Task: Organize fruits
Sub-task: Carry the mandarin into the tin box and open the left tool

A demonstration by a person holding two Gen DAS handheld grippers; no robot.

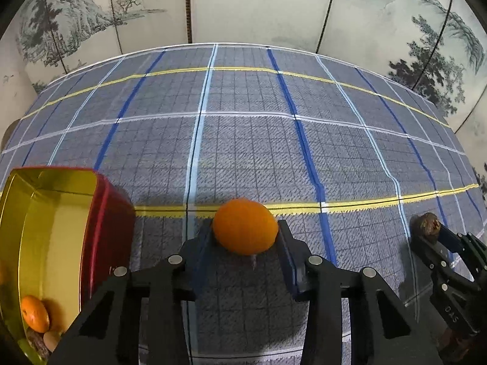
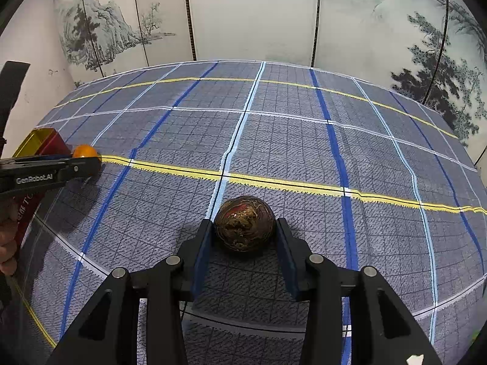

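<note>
A: Why is the orange (image 1: 245, 230) held where it is?

B: It is clamped between the pads of the left gripper (image 1: 246, 237), just beside the red tin (image 1: 106, 213), so that it can be set down with the orange already inside (image 1: 35, 314).

A: And the right gripper (image 2: 245, 231)?

B: A dark mottled fruit (image 2: 244, 223), possibly a passion fruit, is bracketed by its pads and seemingly gripped; it is kept well apart from the tin, probably until room is made.

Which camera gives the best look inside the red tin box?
The left wrist view: the red tin box sits close at left, its gold interior open to the camera, with an orange and other pieces inside. The right wrist view shows only a small far corner behind the left gripper.
</note>
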